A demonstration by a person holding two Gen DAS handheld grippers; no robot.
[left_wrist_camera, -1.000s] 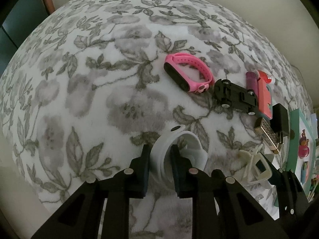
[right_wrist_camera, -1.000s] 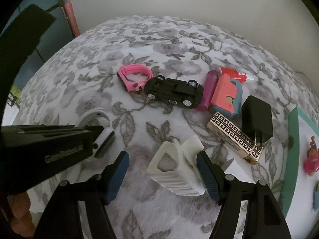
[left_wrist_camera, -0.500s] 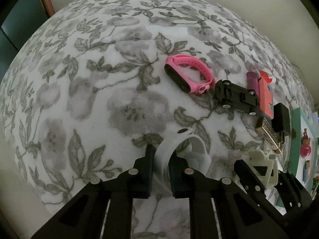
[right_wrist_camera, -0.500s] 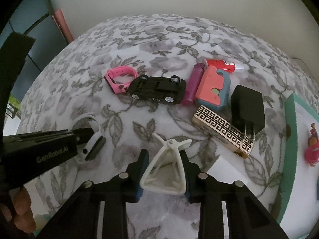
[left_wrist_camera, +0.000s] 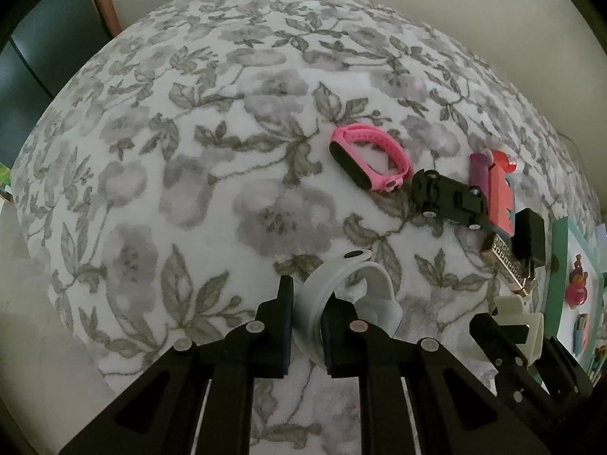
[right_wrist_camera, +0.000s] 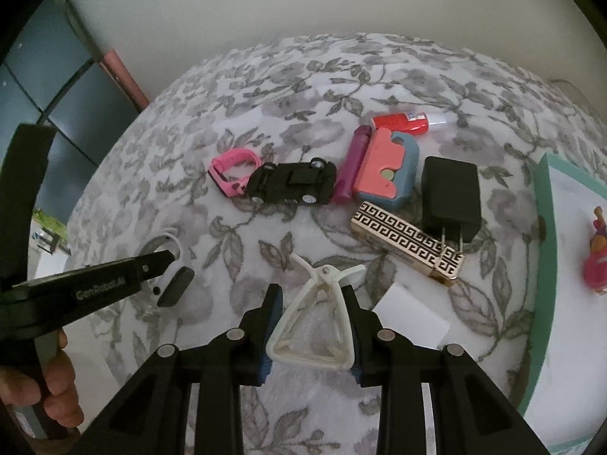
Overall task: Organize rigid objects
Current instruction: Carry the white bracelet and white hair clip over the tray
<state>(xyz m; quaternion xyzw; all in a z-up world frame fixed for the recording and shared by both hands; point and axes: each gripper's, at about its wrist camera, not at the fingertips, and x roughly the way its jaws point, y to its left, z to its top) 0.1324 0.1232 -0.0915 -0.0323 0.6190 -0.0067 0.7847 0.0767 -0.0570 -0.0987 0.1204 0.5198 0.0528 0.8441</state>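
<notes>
My left gripper (left_wrist_camera: 309, 303) is shut on the strap of a white smartwatch (left_wrist_camera: 364, 295), held just above the floral cloth (left_wrist_camera: 189, 189); it also shows in the right wrist view (right_wrist_camera: 170, 269). My right gripper (right_wrist_camera: 313, 303) is shut on a cream plastic clip (right_wrist_camera: 318, 322), lifted off the cloth; the clip shows in the left wrist view (left_wrist_camera: 527, 326). A row of objects lies beyond: a pink fitness band (right_wrist_camera: 231, 170), a black toy car (right_wrist_camera: 292, 184), a purple tube (right_wrist_camera: 351, 163), a pink and blue case (right_wrist_camera: 387, 168), a red tube (right_wrist_camera: 402, 123), a black charger (right_wrist_camera: 449, 197) and a patterned box (right_wrist_camera: 409, 239).
A teal-edged tray (right_wrist_camera: 540, 204) with small toys stands at the right. A white card (right_wrist_camera: 413, 318) lies on the cloth near my right gripper. The cloth's left edge drops off towards dark panels (right_wrist_camera: 49, 113).
My right gripper closed on the cream clip and lifted it. My left gripper stays shut on the white watch and has risen slightly.
</notes>
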